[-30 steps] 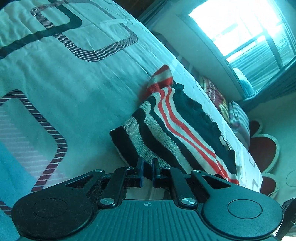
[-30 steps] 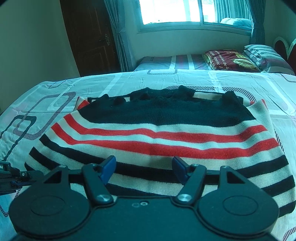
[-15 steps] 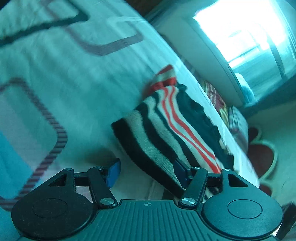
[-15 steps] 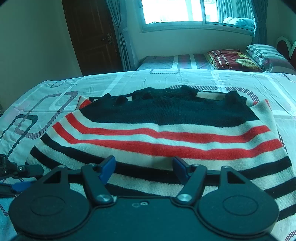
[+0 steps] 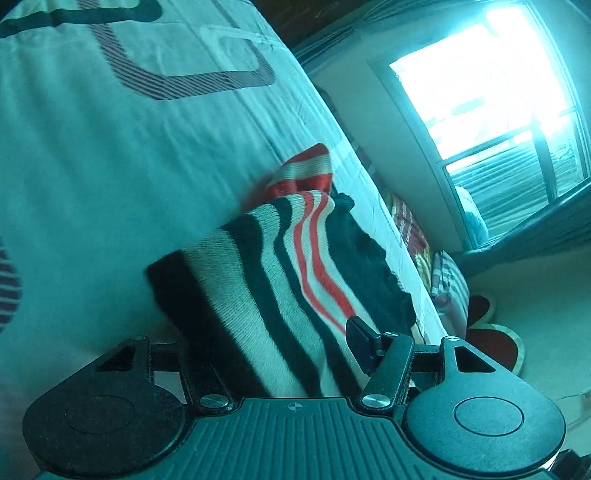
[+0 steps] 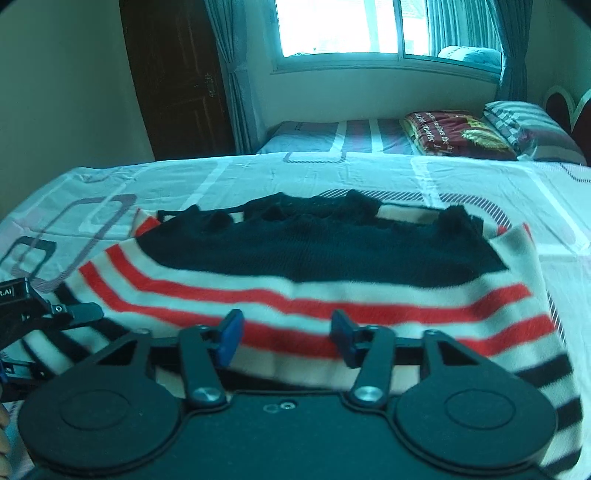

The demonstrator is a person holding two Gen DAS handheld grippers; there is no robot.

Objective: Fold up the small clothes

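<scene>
A knitted sweater with black, white and red stripes (image 6: pixel 317 266) lies on the bed, black top part far from me. In the left wrist view the sweater (image 5: pixel 266 280) has its near corner between the open jaws of my left gripper (image 5: pixel 273 347); the left finger is hidden under the cloth. My right gripper (image 6: pixel 284 338) is open, its blue fingertips (image 6: pixel 229 334) over the striped hem. The left gripper also shows at the left edge of the right wrist view (image 6: pixel 44 317).
The bed sheet (image 6: pixel 207 181) is white with rounded-rectangle prints. Pillows (image 6: pixel 458 134) lie at the far right by the heart-shaped headboard (image 6: pixel 565 107). A window (image 6: pixel 351 29), curtains and a dark door (image 6: pixel 177 77) are beyond the bed.
My left gripper opened from shut and moved forward, so the sweater's corner now lies between its jaws. My right gripper moved forward over the hem, staying open.
</scene>
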